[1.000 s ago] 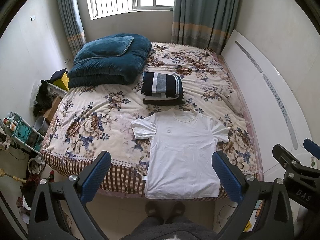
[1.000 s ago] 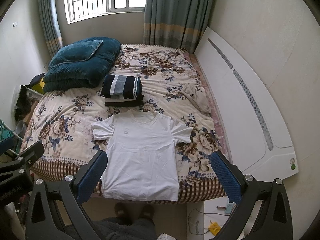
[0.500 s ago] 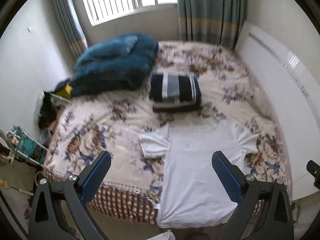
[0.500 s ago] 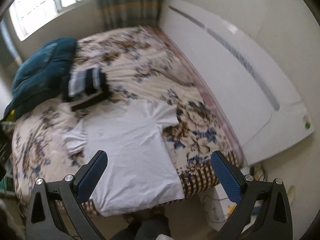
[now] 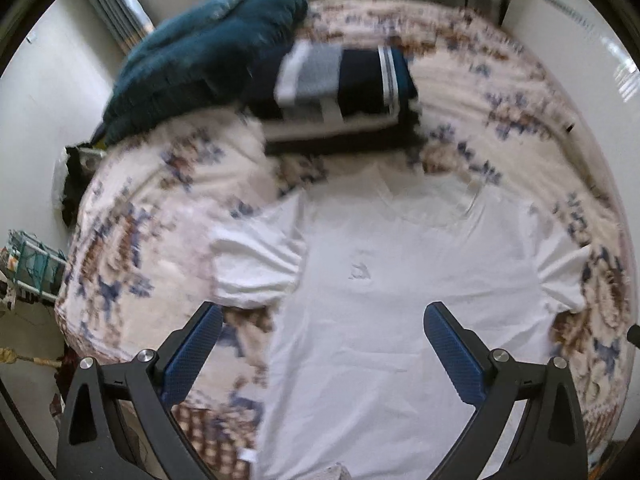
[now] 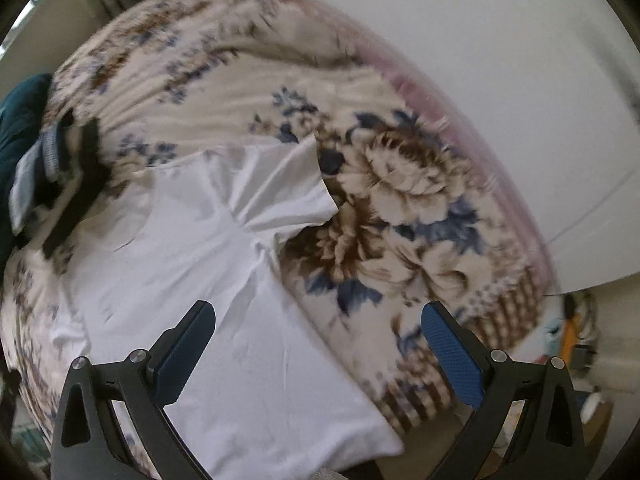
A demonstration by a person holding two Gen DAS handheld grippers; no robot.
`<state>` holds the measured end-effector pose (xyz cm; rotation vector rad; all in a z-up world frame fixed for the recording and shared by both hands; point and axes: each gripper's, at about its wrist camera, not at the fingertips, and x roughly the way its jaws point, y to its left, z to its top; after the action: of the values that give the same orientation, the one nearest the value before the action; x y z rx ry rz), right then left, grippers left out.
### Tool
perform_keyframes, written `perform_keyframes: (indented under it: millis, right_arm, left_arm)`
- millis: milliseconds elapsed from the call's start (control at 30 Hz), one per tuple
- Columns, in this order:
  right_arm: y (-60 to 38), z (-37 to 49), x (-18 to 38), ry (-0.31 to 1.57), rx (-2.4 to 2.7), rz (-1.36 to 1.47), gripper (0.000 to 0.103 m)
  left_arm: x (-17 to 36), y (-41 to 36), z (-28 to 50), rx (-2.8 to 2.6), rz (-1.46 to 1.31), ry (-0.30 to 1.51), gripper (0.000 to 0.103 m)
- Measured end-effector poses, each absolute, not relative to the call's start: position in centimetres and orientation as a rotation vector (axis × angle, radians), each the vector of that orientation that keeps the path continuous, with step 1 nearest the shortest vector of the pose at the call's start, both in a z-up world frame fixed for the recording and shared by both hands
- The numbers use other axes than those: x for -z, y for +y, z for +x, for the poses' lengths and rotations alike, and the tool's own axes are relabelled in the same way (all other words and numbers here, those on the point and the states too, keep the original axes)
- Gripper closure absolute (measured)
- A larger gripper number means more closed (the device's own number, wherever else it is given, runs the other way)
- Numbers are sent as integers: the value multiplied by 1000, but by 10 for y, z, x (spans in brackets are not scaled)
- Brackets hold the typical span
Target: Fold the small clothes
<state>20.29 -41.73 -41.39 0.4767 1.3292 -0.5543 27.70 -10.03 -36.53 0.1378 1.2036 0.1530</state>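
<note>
White T-shirt (image 5: 400,280) flat on the bed (image 5: 132,216), long axis running straight ahead from both tongs. Left tongs (image 5: 320,344) spread wide, empty, above its left side; right tongs (image 6: 318,344) likewise spread, nearest the right sleeve (image 6: 280,192).

My white T-shirt (image 5: 400,300) lies flat and face up on the floral bedspread (image 5: 140,248), sleeves spread, hem nearest, with, I think, folded striped clothes (image 5: 340,84) stacked beyond its collar.
</note>
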Motion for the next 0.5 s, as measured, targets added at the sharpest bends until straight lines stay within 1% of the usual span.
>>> perform_keyframes:
  millis: [67, 133, 200, 367, 467, 500]
  right_arm:
    - [-440, 216, 456, 1346, 561, 556, 0]
    - [-463, 226, 495, 1346, 557, 675, 6]
    - [-481, 230, 529, 1333, 557, 799, 8]
    - [-510, 233, 602, 1251, 563, 1110, 26]
    - [-513, 238, 624, 1156, 560, 1211, 45]
    - [-511, 241, 625, 1124, 565, 1214, 61]
  left_arm:
    - [398, -106, 287, -162, 126, 1253, 0]
    - [424, -112, 293, -169, 120, 1283, 0]
    - [442, -115, 298, -177, 110, 1300, 0]
    - [488, -116, 310, -190, 52, 1348, 0]
    - [507, -113, 317, -196, 26, 1373, 0]
    - [511, -111, 319, -200, 19, 1377, 0]
